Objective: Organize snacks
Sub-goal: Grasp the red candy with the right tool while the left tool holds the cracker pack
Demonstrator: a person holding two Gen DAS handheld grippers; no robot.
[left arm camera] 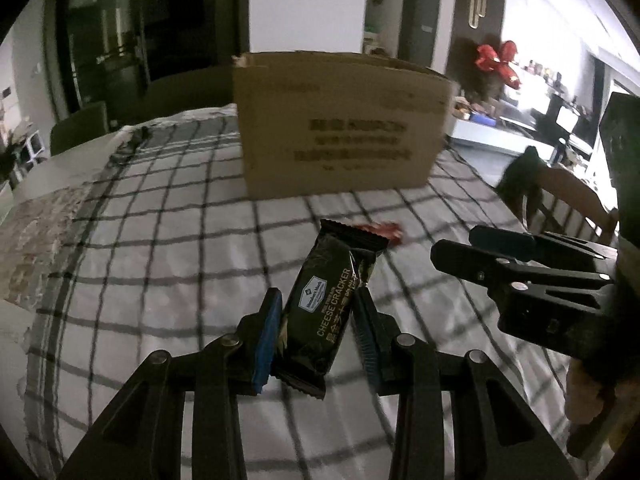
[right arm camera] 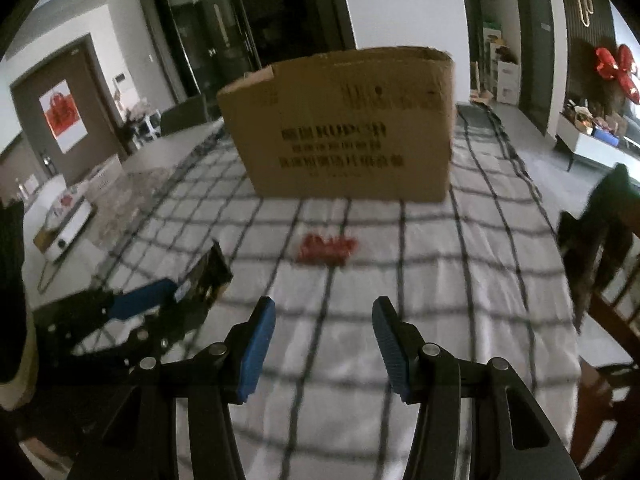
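Although motion blur softens much of both views, the layout reads clearly when every place is given relative to the cardboard box (left arm camera: 340, 120). That box, the largest thing present, stands upright on the checked tabletop (left arm camera: 160, 248); its top appears open, though its inside is hidden from both cameras, so its contents cannot be told. A chair (right arm camera: 600, 240) stands off the tabletop's edge, to the right of the box in the right wrist view.

On the near side of the box, well apart from its front wall, the left claw (left arm camera: 316, 320) pinches a black cheese cracker pack (left arm camera: 324, 300) across its width, both blue pads pressing its long edges, with the pack raised off the cloth. The right claw (right arm camera: 324, 344) hangs spread and holds nothing, farther from the box than the red snack packet.

That red snack packet (right arm camera: 326, 249) lies flat on the cloth between the box and the claws; its print is too blurred to read.

Judged from the wrapper, the cracker pack is light and its film slick, while the contents are probably brittle: a firm hold across the body suits it better than one on the crimped end seals, and hard squeezing risks breakage. The red packet looks thin and soft, best taken across its narrow width.
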